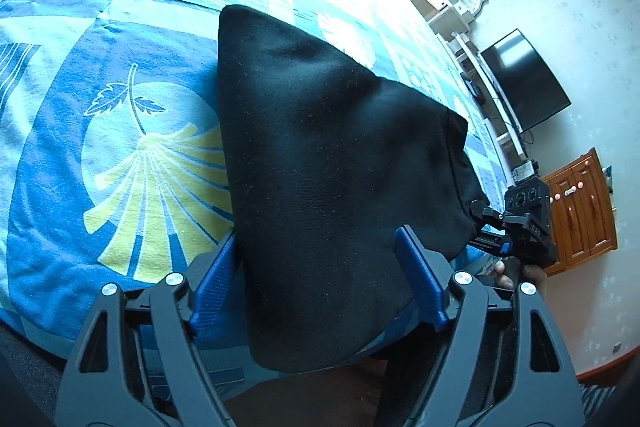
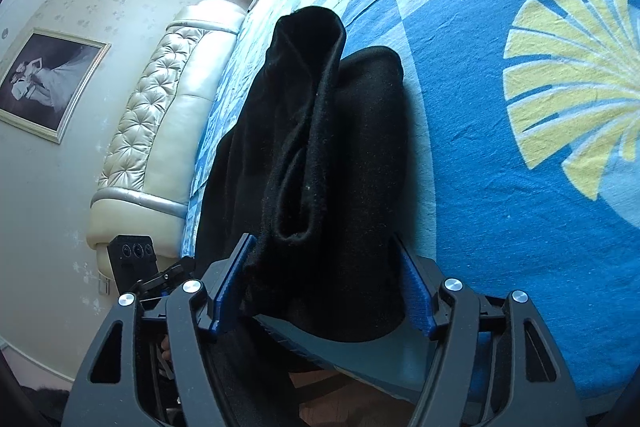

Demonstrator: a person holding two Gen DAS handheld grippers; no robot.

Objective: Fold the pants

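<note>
On the blue patterned bedspread (image 1: 80,147) lie folded black pants (image 1: 320,167); left gripper (image 1: 320,267) and right gripper (image 2: 324,279) stand wide around them.

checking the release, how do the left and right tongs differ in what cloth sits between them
Left tongs: a smooth, flat fold of the black pants lies between the blue pads.
Right tongs: a bunched, rolled end of the pants, with open tube-like folds.
Shared: both stand wide, pads not squeezing the cloth, over the blue patterned bedspread.
</note>
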